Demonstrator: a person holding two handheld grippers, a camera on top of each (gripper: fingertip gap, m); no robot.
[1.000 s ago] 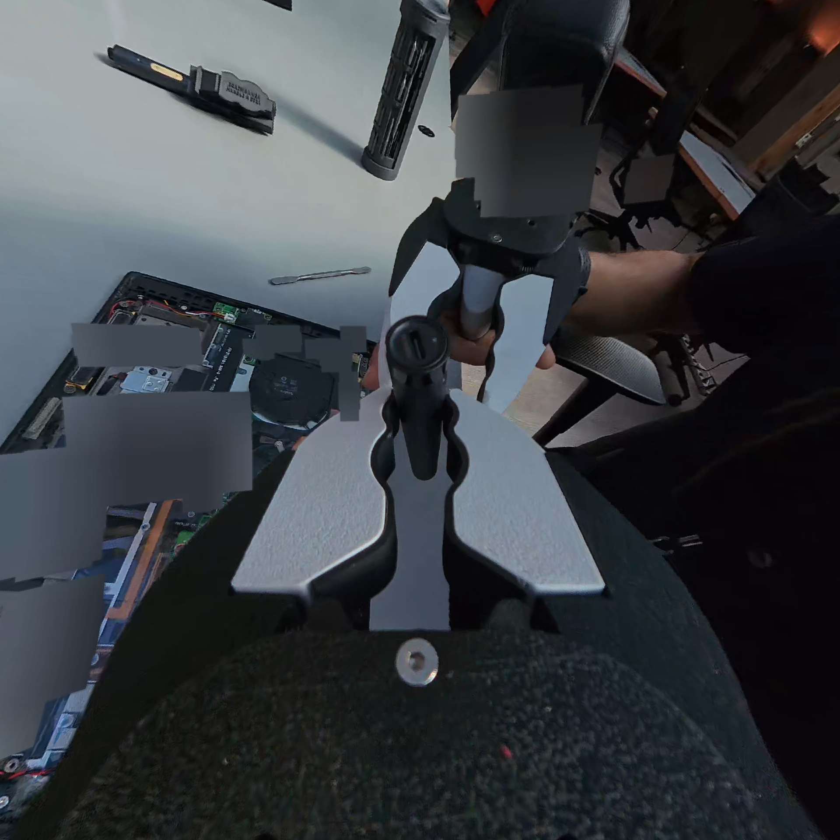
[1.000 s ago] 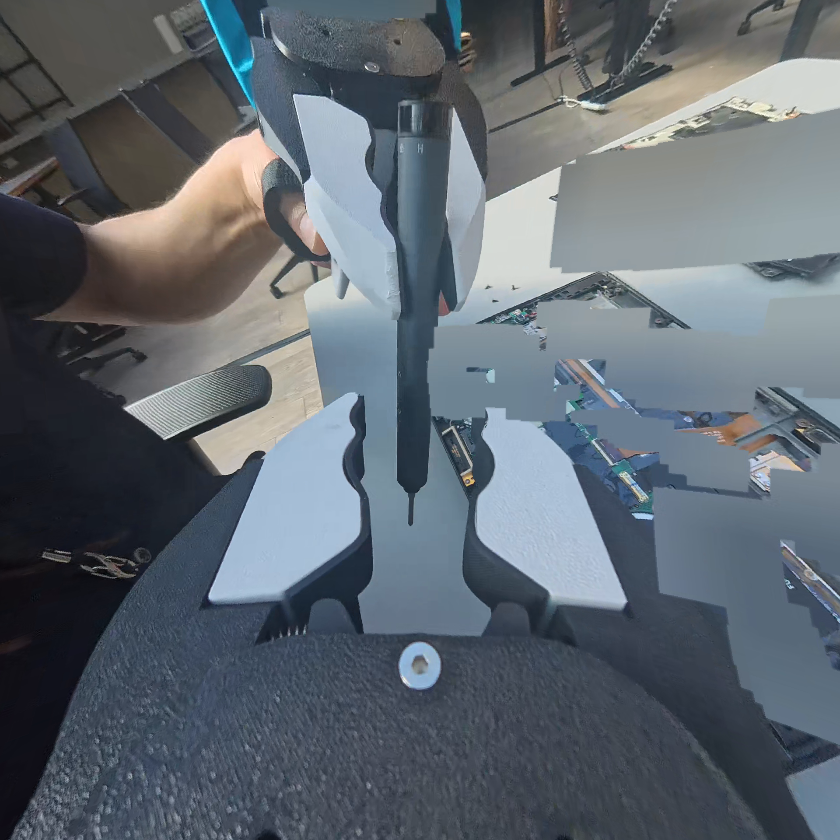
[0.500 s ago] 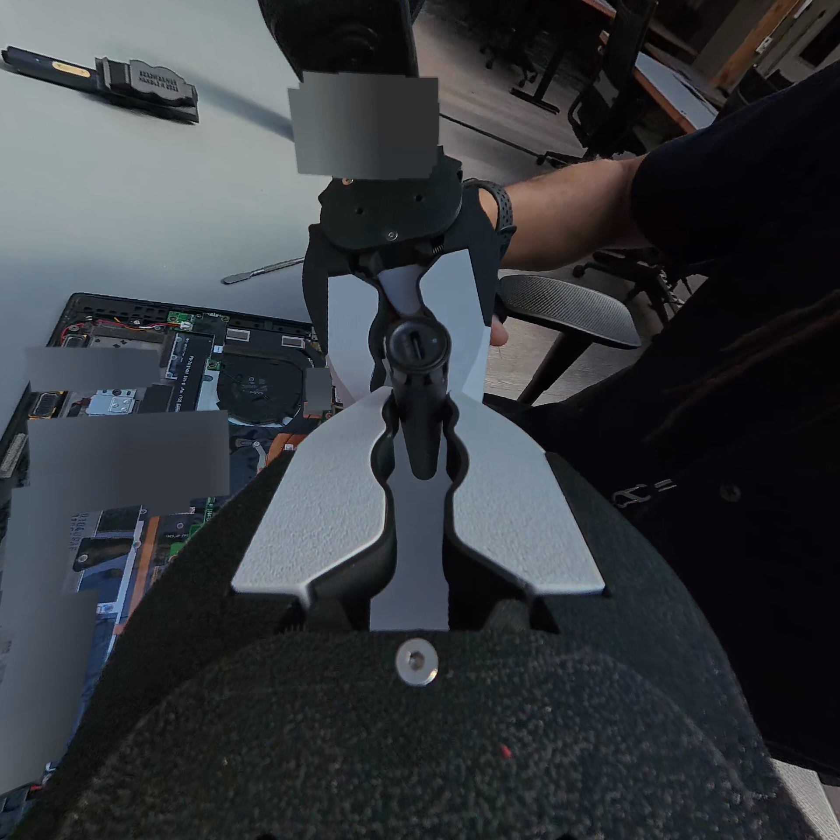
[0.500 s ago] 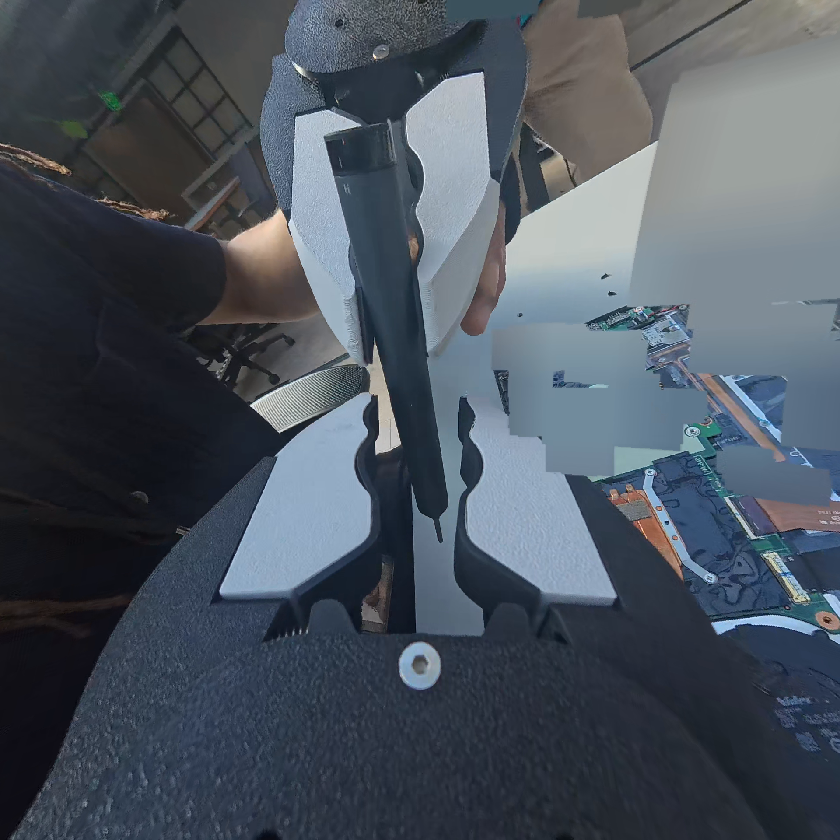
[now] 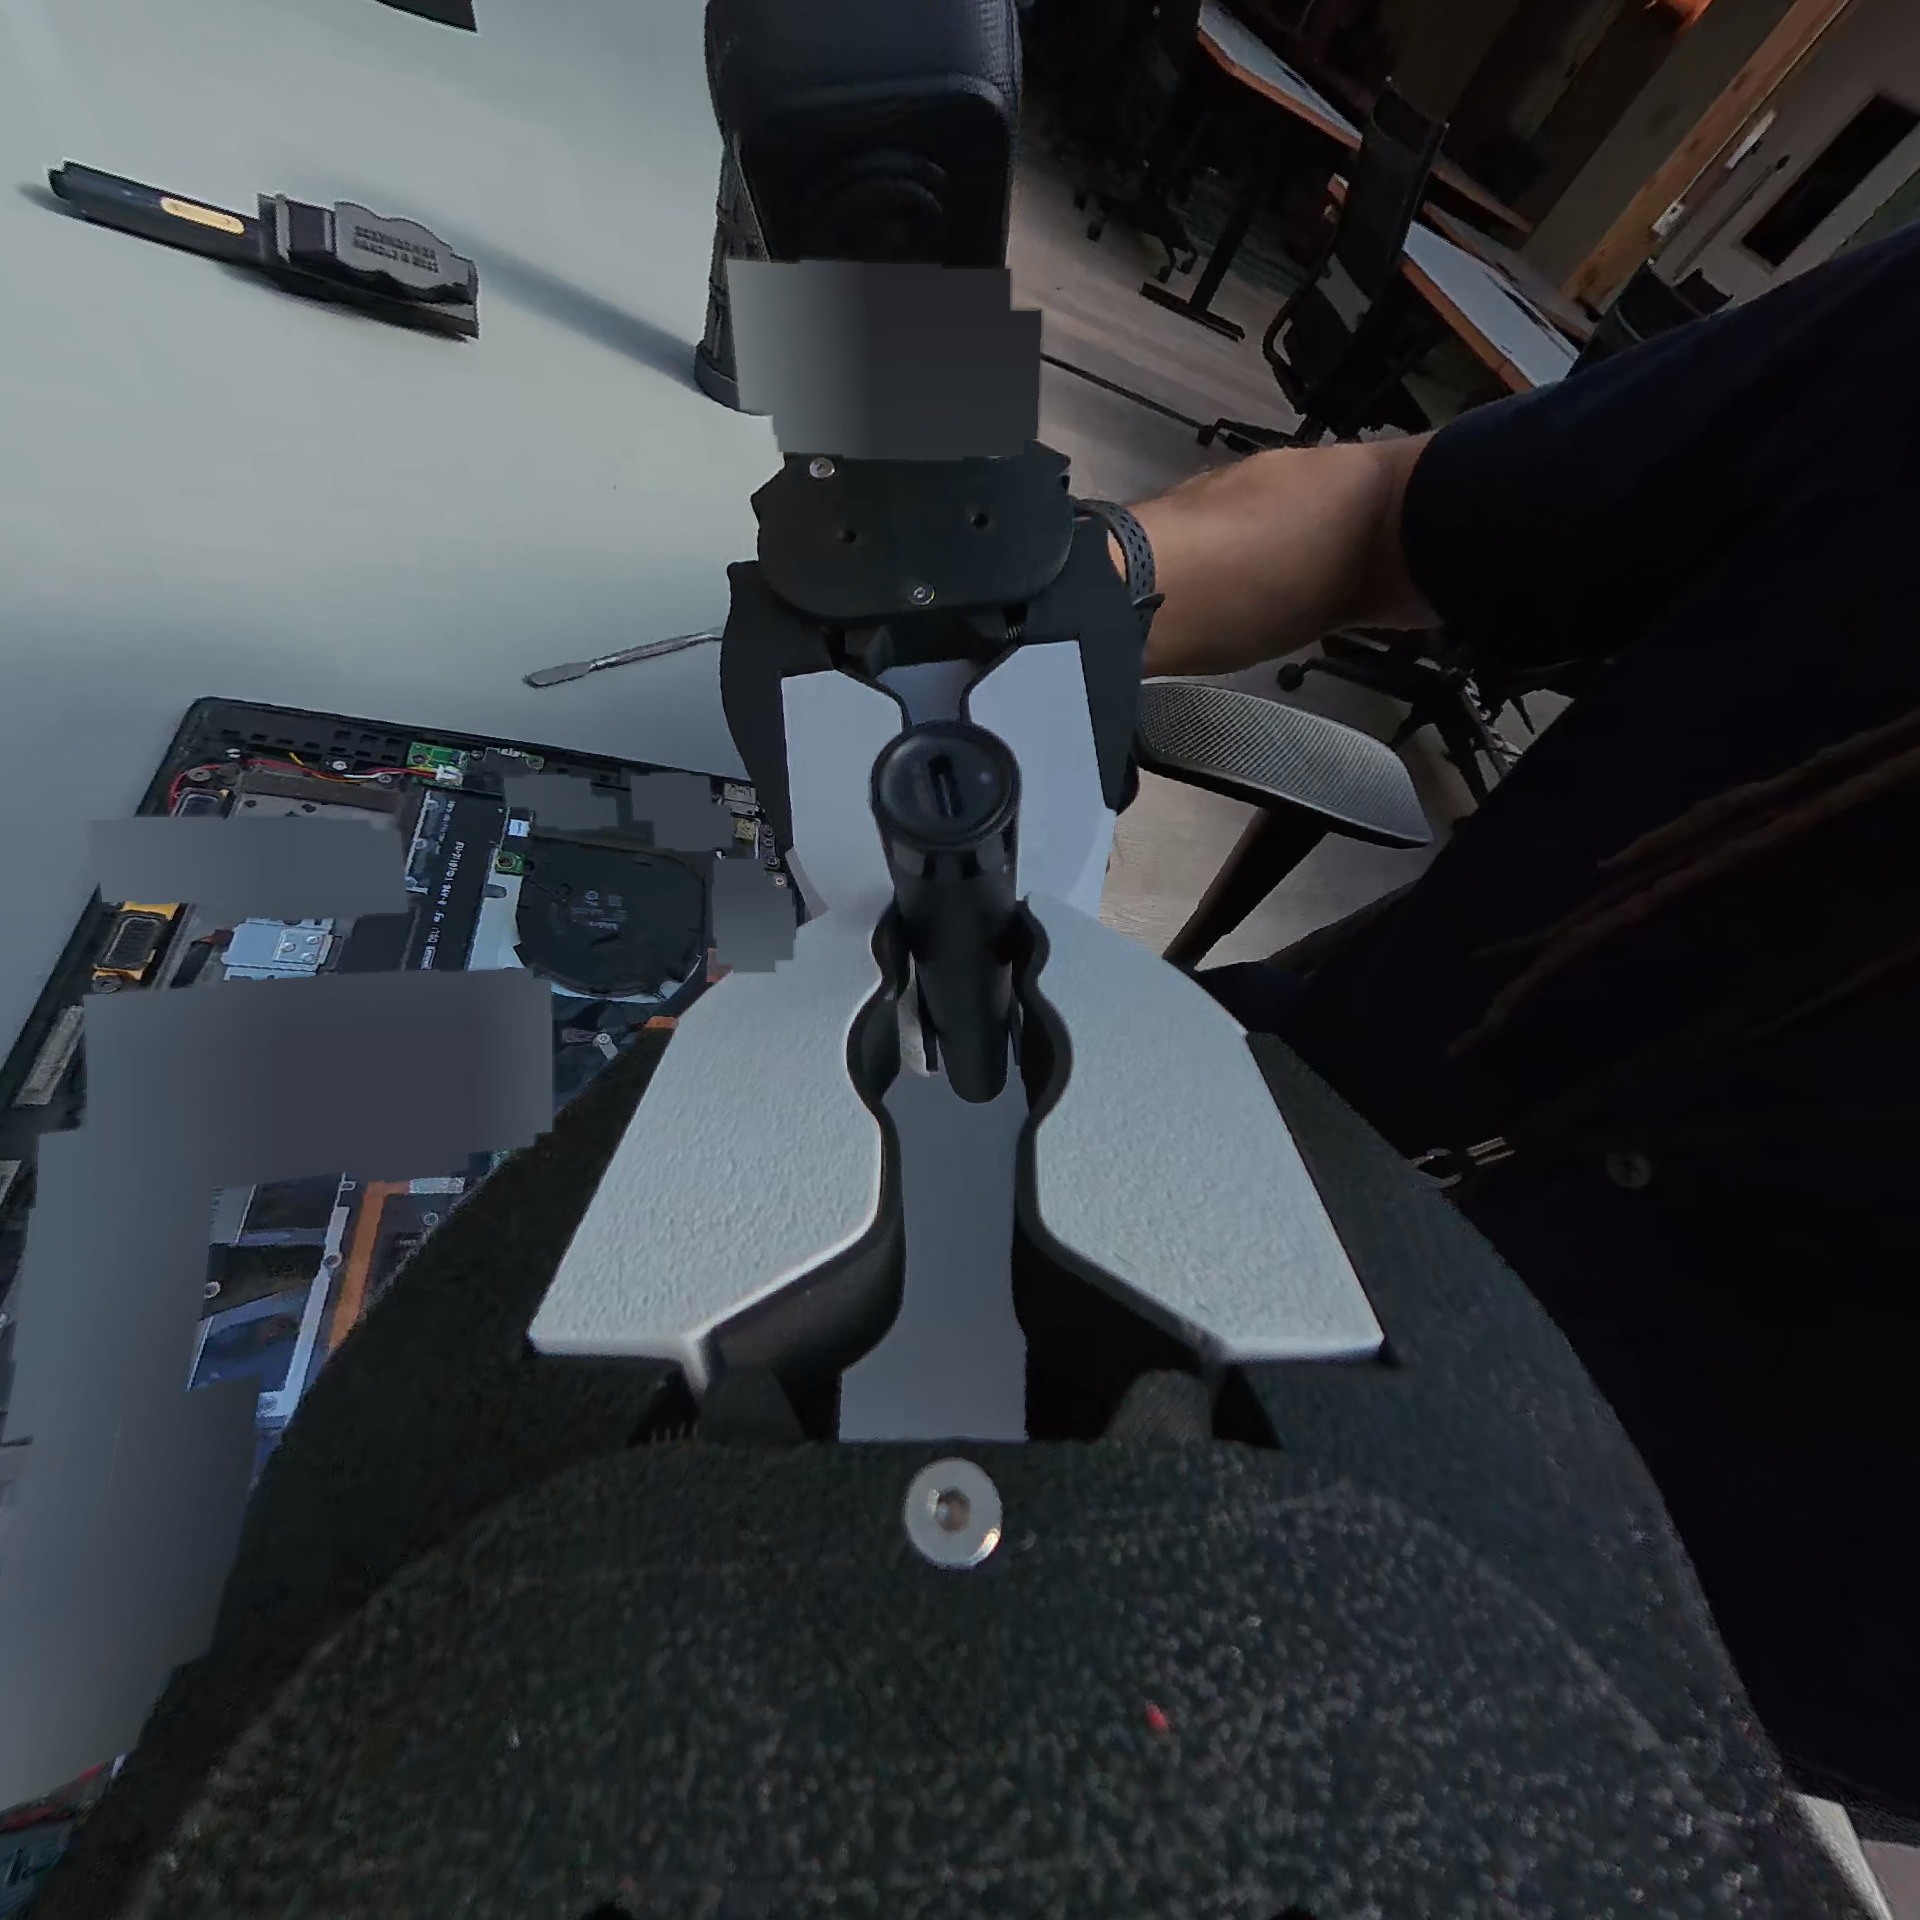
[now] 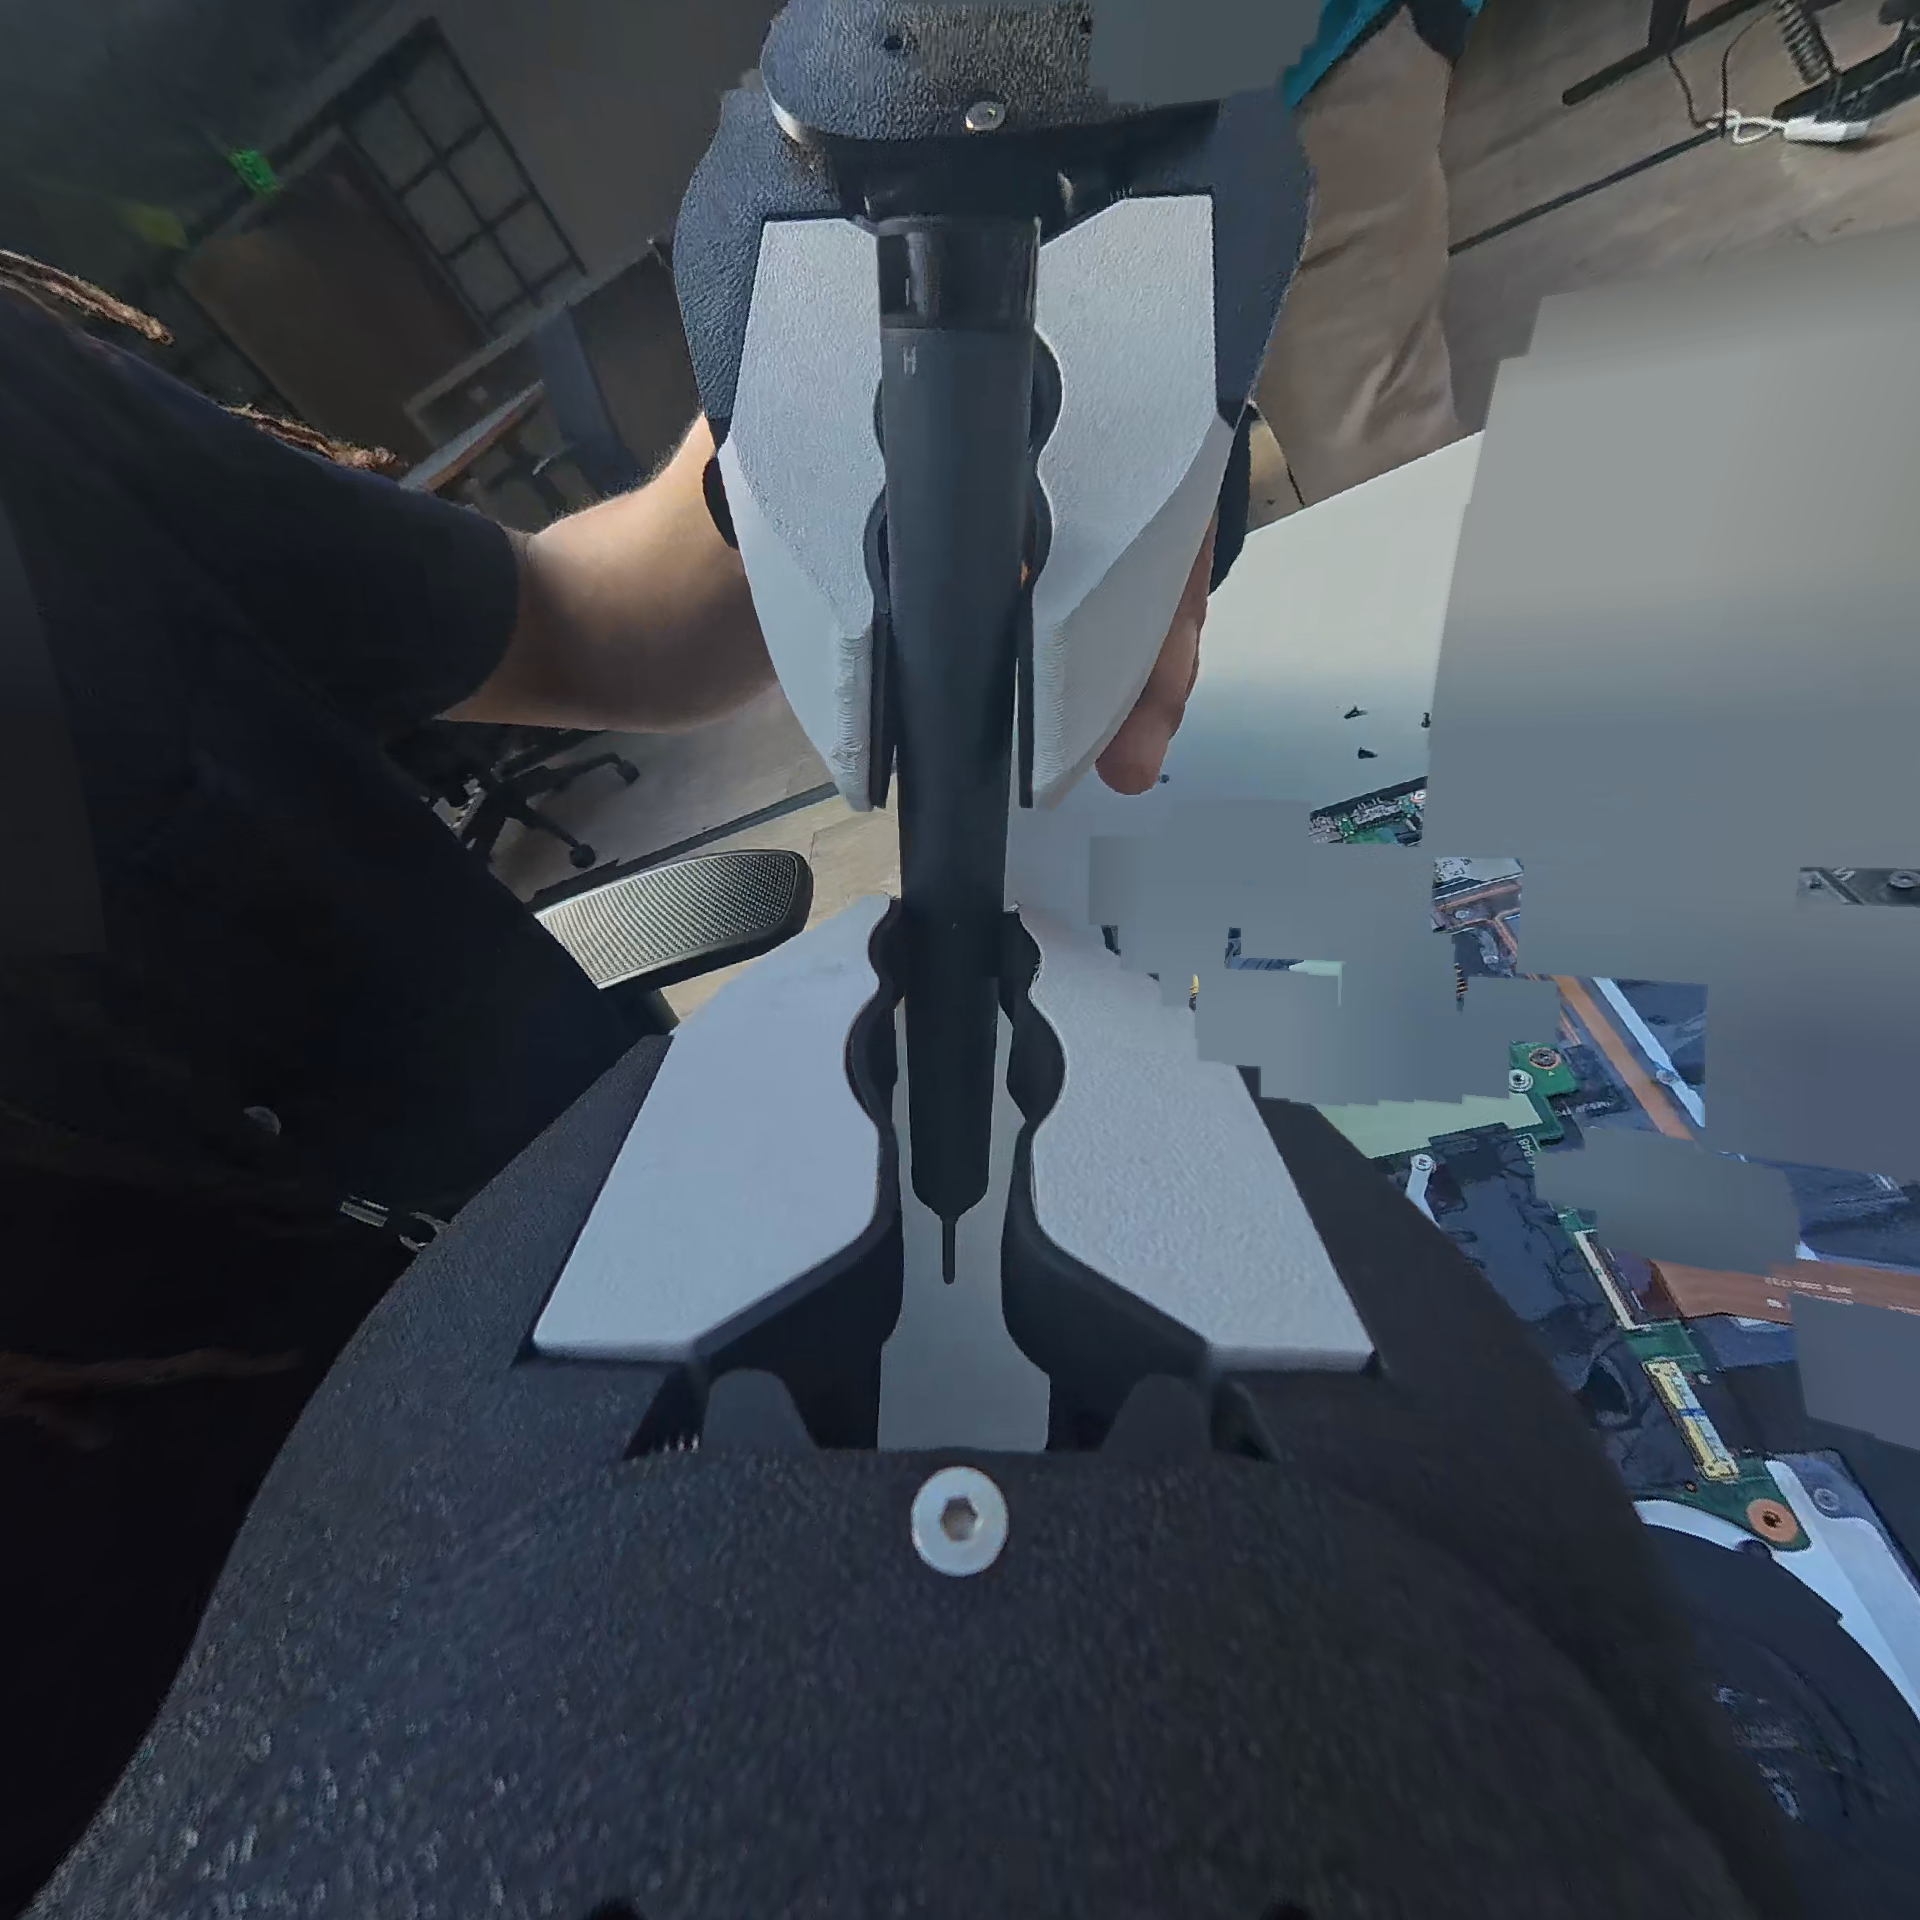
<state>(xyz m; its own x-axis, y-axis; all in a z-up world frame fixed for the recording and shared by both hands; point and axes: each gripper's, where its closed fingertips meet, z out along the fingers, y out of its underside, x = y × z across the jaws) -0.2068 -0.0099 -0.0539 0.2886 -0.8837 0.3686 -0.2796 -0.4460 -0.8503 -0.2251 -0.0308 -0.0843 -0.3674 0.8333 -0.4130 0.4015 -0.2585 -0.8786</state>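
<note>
My left gripper [image 5: 956,920] is shut on a black pen-shaped electric screwdriver [image 5: 940,800], whose round cap end faces the camera. My right gripper [image 6: 954,930] faces the left gripper [image 6: 951,800] head on. Its jaws are drawn in on the screwdriver's [image 6: 951,623] thin lower end. The small bit [image 6: 948,1252] points back between the right fingers. Both grippers hang above the front edge of the white table [image 5: 260,468], next to an opened laptop [image 5: 312,769] with its circuit boards bare.
A thin metal pry tool [image 5: 623,655] and a long black part [image 5: 364,260] lie on the table beyond the laptop. Small loose screws [image 6: 1361,748] lie near the laptop. A mesh chair armrest [image 6: 675,914] and the person's dark clothing sit close to the table edge. Both grippers' tips are close together, under 4 cm apart.
The right jaws have narrowed from wide open onto the screwdriver's thin end. The screwdriver has swung straight, and the two grippers have drawn closer and into line.
</note>
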